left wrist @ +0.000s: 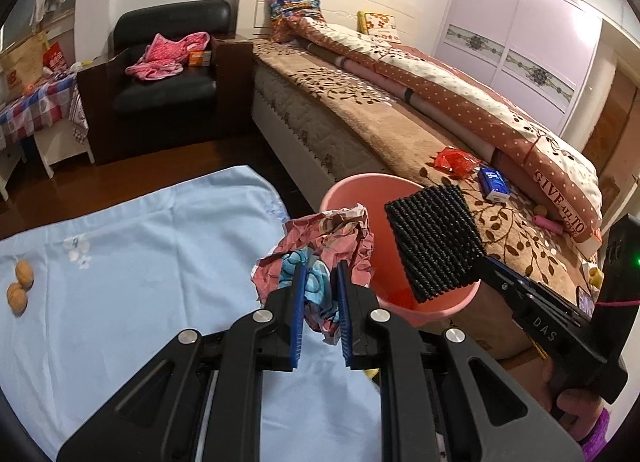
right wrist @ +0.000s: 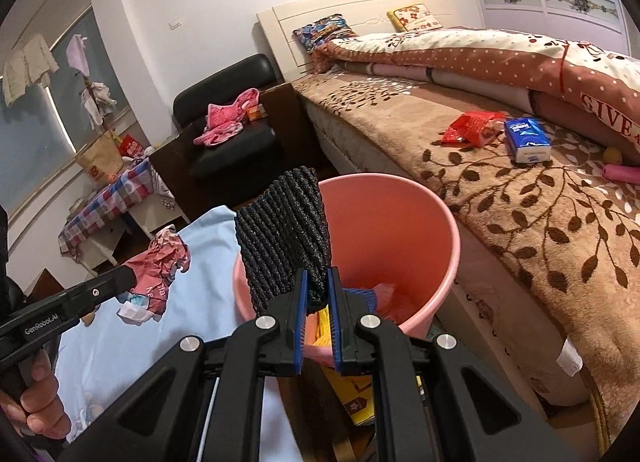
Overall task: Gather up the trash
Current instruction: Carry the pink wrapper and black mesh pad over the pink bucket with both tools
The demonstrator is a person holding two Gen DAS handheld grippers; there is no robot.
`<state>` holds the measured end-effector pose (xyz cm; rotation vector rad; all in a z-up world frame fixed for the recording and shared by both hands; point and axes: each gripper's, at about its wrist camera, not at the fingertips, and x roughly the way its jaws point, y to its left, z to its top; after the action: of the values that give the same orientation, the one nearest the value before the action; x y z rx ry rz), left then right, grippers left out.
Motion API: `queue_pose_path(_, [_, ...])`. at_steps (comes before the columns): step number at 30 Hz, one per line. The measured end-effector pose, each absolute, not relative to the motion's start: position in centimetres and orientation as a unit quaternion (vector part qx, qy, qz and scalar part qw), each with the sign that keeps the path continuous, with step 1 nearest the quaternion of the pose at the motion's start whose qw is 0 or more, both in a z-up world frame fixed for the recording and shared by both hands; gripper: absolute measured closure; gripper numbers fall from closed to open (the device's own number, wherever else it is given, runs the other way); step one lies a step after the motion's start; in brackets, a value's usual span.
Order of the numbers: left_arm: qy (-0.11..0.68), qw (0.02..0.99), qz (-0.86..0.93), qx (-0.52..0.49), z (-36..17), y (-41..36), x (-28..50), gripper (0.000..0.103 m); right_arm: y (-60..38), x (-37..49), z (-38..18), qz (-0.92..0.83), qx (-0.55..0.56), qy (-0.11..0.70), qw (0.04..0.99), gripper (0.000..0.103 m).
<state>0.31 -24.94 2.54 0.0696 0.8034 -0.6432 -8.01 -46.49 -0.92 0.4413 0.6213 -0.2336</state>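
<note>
Left gripper [left wrist: 320,282] pinches crumpled wrapper [left wrist: 320,246]; right gripper [right wrist: 316,294] clamps black woven pad [right wrist: 284,234] – coaster, perhaps – over pink bin [right wrist: 420,222]

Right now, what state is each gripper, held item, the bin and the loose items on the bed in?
Left gripper: shut on crumpled wrapper, held beside the bin.
Right gripper: shut on black woven pad, held over the bin.
Pink bin: upright, open, some trash inside.
Red packet: lying on the bed, crumpled.
Blue tissue pack: lying flat on the bed.
</note>
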Motion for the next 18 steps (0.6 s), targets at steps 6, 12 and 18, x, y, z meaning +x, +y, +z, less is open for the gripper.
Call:
queue_pose_path(6, [0.383, 0.866, -0.317, 0.042, 2.4, -27.0, 0.7, 0.089, -47.4, -8.0, -1.3, -0.13, 0.216, 0.3, 0.92, 0.093])
queue_pose_path(12, [0.382, 0.864, -0.325, 0.05, 2.1, -28.9, 1.2, 0.088, -48.4, -7.7, -1.9, -0.143, 0.225, 0.301, 0.915, 0.093])
queue_pose_path(18, [0.38, 0.862, -0.332, 0.058, 1.9, -30.3, 1.4, 0.088, -48.7, -7.3, -2.2, -0.152, 0.222, 0.301, 0.915, 0.093])
